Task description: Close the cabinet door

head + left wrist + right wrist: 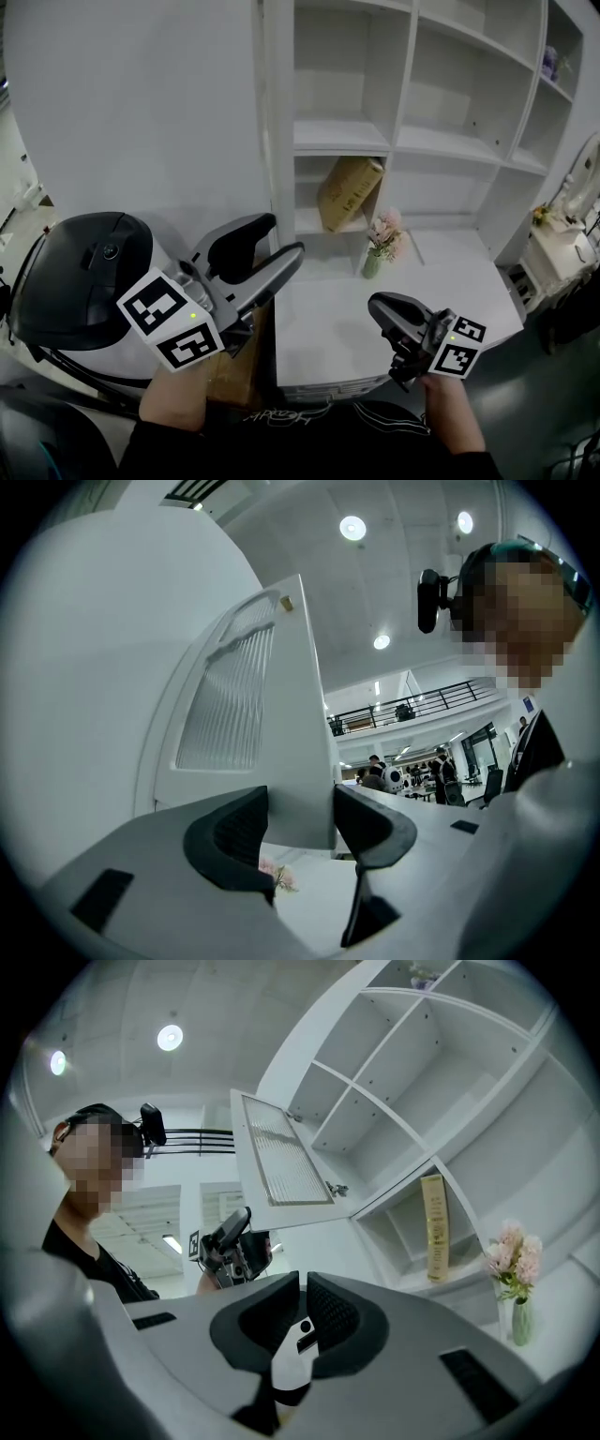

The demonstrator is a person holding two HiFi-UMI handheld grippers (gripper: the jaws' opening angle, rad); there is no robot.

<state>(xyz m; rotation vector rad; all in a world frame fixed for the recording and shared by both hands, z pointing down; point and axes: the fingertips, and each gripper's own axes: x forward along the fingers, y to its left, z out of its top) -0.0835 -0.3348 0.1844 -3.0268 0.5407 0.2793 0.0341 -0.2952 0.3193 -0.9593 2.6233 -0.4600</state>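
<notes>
The white cabinet door (266, 112) with a ribbed glass panel (230, 700) stands open, edge-on to me in the head view. My left gripper (281, 239) is open at the door's lower edge. In the left gripper view the door's bottom corner (305, 799) shows in the gap of the left gripper (300, 810), and I cannot tell whether the pads touch it. My right gripper (386, 309) hangs over the counter, away from the door. The right gripper view shows the right gripper (302, 1309) shut, with nothing between its jaws.
A brown box (349, 192) leans inside a lower shelf compartment. A small vase of pink flowers (382, 246) stands on the white counter (450, 281). A black-and-white machine (84, 272) sits low at the left. Open shelves (441, 84) fill the cabinet.
</notes>
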